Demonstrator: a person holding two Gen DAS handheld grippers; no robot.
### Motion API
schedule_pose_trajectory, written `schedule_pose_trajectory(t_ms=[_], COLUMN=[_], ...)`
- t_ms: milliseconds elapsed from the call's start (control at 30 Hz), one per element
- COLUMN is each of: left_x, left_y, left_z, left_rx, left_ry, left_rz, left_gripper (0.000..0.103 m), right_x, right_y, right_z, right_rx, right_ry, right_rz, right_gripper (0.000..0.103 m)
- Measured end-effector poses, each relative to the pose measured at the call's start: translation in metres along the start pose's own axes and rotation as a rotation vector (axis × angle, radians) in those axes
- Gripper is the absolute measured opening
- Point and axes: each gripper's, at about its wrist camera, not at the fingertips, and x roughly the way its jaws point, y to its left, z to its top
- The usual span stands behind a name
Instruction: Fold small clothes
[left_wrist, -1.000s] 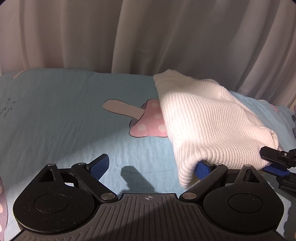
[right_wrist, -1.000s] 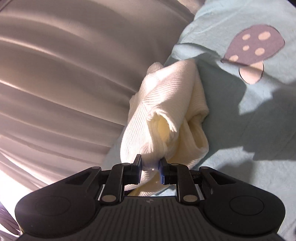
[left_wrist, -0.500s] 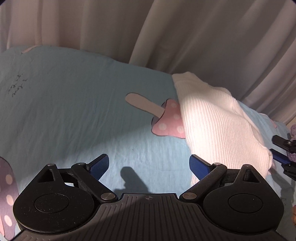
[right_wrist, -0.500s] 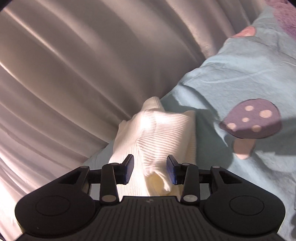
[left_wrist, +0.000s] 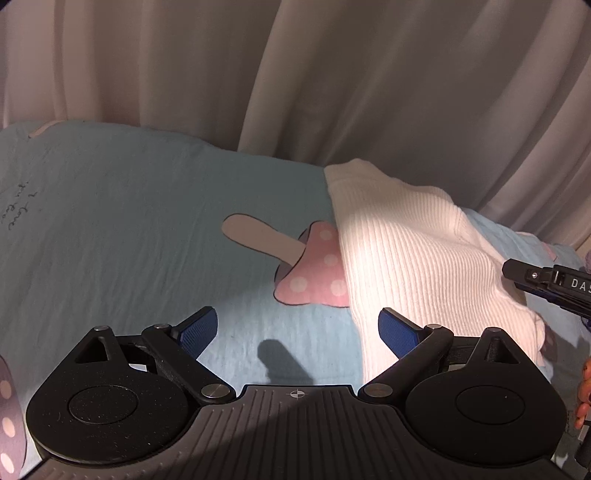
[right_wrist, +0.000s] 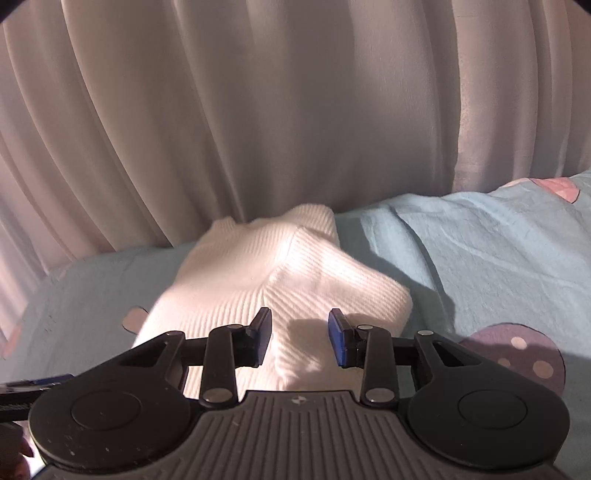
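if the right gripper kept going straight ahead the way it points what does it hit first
Most likely the white ribbed garment: it lies directly ahead of the open right gripper, folded on the blue sheet. Beyond it hangs the curtain. Exact depth is unclear.

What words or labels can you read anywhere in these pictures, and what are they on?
"DAS", cut off by the frame edge: on the right gripper at the side of the left wrist view.
Dark handwriting on the blue bedsheet: too small and skewed to read.
Nothing else is readable.

Pale curtain (left_wrist: 332, 74), perhaps sunlit bedsheet (left_wrist: 110, 221)
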Motion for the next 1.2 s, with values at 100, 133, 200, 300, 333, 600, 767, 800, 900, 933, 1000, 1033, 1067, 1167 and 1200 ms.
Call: schedule_pose_trajectory(t_ms=[100, 133, 200, 300, 333, 600, 767, 800, 900, 933, 1000, 1033, 1067, 1167, 1200], left_x=[0.007, 0.009, 0.016, 0.028, 0.033, 0.082, 0.106, 0.112, 0.124, 0.125, 0.126, 0.127, 0.128, 0.127, 0.125], left_y=[-0.006, -0.008, -0.010, -0.015, -0.016, -0.039, -0.051, -0.053, -0.055, -0.055, -0.052, -0.050, -0.046, -0.028, -0.023], left_z=[0.009, 0.011, 0.015, 0.023, 0.027, 0.060, 0.071, 0.073, 0.075, 0.075, 0.076, 0.075, 0.075, 0.074, 0.073], left_rx=[-0.002, -0.003, -0.009, -0.022, -0.030, -0.036, -0.011, 0.003, 0.008, 0.010, 0.019, 0.019, 0.013, -0.013, -0.017], left_ry=[-0.008, -0.011, -0.007, -0.015, -0.022, -0.034, -0.040, -0.025, -0.006, -0.006, -0.009, -0.005, 0.006, 0.029, 0.039], left_rz=[0.017, 0.018, 0.013, 0.013, 0.016, 0.015, 0.043, 0.059, 0.068, 0.065, 0.039, 0.021, -0.001, -0.119, -0.164], left_gripper=[0.097, 0.097, 0.097, 0.097, 0.097, 0.097, 0.097, 0.097, 0.097, 0.097, 0.098, 0.098, 0.098, 0.099, 0.099], right_x=[0.025, 0.037, 0.062, 0.086, 0.091, 0.088, 0.097, 0.097, 0.094, 0.092, 0.085, 0.084, 0.085, 0.087, 0.086], right_y=[0.003, 0.006, 0.009, 0.014, 0.016, 0.026, 0.004, 0.004, 0.001, -0.003, -0.016, -0.023, -0.032, -0.061, -0.070], right_z=[0.024, 0.031, 0.041, 0.044, 0.042, 0.034, 0.029, 0.027, 0.031, 0.034, 0.040, 0.042, 0.043, 0.042, 0.041], right_rx=[-0.049, -0.073, -0.116, -0.175, -0.201, -0.321, -0.266, -0.278, -0.242, -0.213, -0.125, -0.075, -0.016, 0.150, 0.196], right_ry=[-0.004, 0.007, 0.039, 0.074, 0.082, 0.009, 0.015, 0.005, 0.015, 0.018, 0.038, 0.052, 0.072, 0.162, 0.182], right_rz=[-0.005, 0.001, 0.007, 0.017, 0.013, -0.079, -0.113, -0.116, -0.098, -0.074, -0.021, -0.011, 0.019, 0.119, 0.142], right_gripper=[0.044, 0.047, 0.049, 0.048, 0.046, 0.004, 0.004, 0.004, 0.005, 0.005, 0.025, 0.034, 0.042, 0.046, 0.048])
